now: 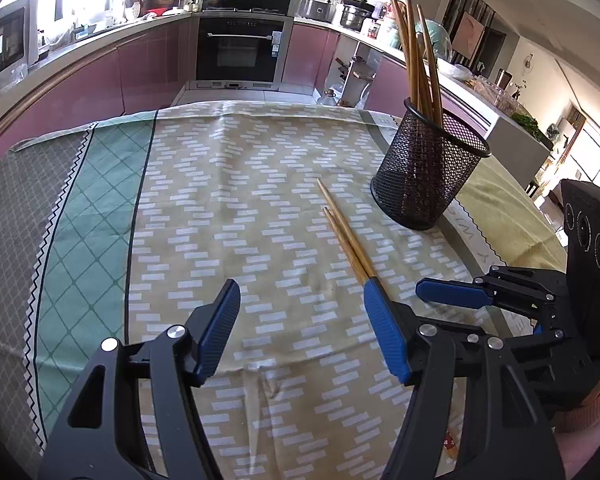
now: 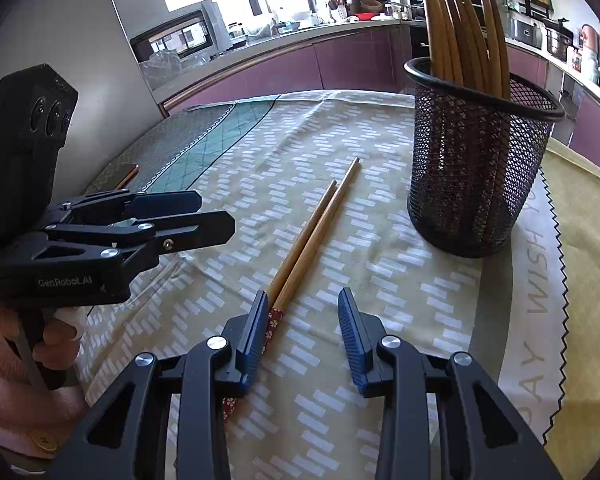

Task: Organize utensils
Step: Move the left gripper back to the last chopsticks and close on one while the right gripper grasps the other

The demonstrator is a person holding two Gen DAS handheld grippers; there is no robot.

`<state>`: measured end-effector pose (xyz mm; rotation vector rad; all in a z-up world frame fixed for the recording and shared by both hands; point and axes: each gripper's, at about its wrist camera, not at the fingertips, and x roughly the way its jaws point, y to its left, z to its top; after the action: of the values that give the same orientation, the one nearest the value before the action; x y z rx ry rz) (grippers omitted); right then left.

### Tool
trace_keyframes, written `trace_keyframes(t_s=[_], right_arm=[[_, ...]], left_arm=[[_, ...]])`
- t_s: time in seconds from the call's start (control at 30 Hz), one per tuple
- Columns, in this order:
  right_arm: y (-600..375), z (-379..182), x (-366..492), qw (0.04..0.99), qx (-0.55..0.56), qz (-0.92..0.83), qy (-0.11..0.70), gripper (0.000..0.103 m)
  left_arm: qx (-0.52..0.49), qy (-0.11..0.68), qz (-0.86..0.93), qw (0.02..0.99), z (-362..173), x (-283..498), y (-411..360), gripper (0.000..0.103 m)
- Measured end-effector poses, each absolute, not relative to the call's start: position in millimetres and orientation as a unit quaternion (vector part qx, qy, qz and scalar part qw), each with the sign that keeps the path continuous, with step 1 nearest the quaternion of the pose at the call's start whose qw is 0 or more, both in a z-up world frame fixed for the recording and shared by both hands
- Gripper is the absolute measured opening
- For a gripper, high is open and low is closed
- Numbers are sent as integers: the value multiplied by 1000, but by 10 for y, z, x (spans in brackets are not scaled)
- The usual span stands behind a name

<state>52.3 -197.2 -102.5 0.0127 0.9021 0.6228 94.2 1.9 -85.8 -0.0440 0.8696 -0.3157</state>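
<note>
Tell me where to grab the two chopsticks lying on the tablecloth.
Grip the chopsticks together near their thick, patterned ends, coming down from above with the right gripper, one finger on each long side. They lie flat, side by side, thick ends nearest it and thin tips pointing away.

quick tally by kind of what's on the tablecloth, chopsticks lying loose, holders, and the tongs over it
Loose chopsticks lying on the tablecloth: 2
Black mesh holder, standing upright with more chopsticks in it: 1
Tongs over the cloth: 2, the left tongs and the right tongs, both open
Total: 5
</note>
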Motion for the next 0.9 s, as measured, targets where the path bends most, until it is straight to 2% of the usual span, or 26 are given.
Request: trace_keyframes(t_s=[0.53,0.63,0.9], right_arm=[[-1881,-1019,590,856,-9,280,435,32],[-1936,-1011,619,858,-2,271,437,24],[-2087,-1025,755,856,17,264,444,22]], left_arm=[[-15,423,-156,892,-891,935,-31,64],[-13,423,-159,892,-898,934,-53,64],[19,431,-181,884,-951,949,-289,64]])
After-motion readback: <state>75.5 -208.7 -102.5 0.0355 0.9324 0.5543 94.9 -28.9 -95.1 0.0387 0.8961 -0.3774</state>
